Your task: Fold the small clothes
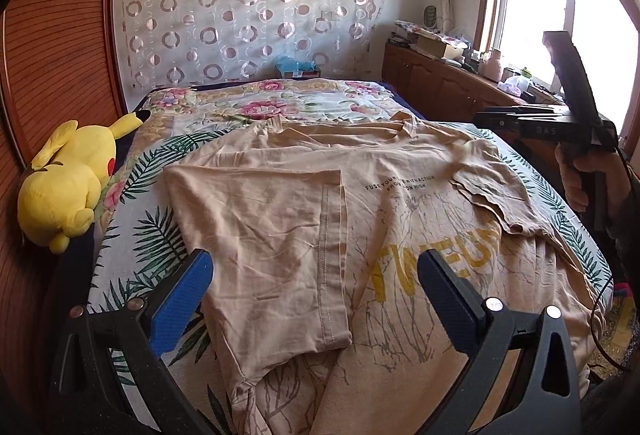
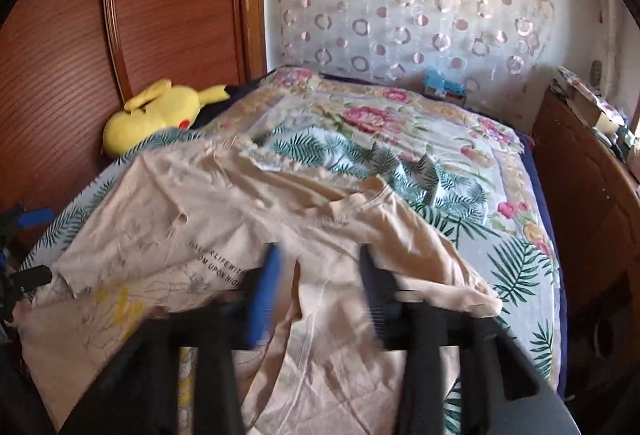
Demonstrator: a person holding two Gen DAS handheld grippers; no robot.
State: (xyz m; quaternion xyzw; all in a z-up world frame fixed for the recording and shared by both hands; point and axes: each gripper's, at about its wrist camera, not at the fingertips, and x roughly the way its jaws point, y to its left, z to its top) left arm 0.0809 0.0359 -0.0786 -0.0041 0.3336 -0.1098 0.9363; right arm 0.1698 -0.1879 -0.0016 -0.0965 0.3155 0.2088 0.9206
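A beige T-shirt [image 1: 360, 203] lies spread on the bed [image 1: 160, 235], directly ahead of and beneath both grippers. In the left wrist view, the left gripper [image 1: 316, 283] hovers just above the shirt with its two blue-padded fingers [image 1: 180, 299] spread wide and gripping nothing. One side of the shirt has been folded inward, and the hemmed edge of that folded panel runs straight up the gap between the fingers. The yellow lettering on the shirt's chest sits just beyond the gripper's right finger, and the neckline lies farther ahead. Off to that gripper's right, a folded-in sleeve rests on the chest.

In the right wrist view, the right gripper [image 2: 320, 279] is low over the shirt's shoulder and sleeve region. Cloth is bunched up in the gap between its fingers [image 2: 264, 299], which stand apart; the picture is blurred there, so whether they are pinching the fabric cannot be told. The collar sits just ahead of this gripper, and the printed text lies to its left.

A yellow plush toy [image 1: 68, 179] lies against the wooden panel, far to the left of both tools, apart from the shirt.
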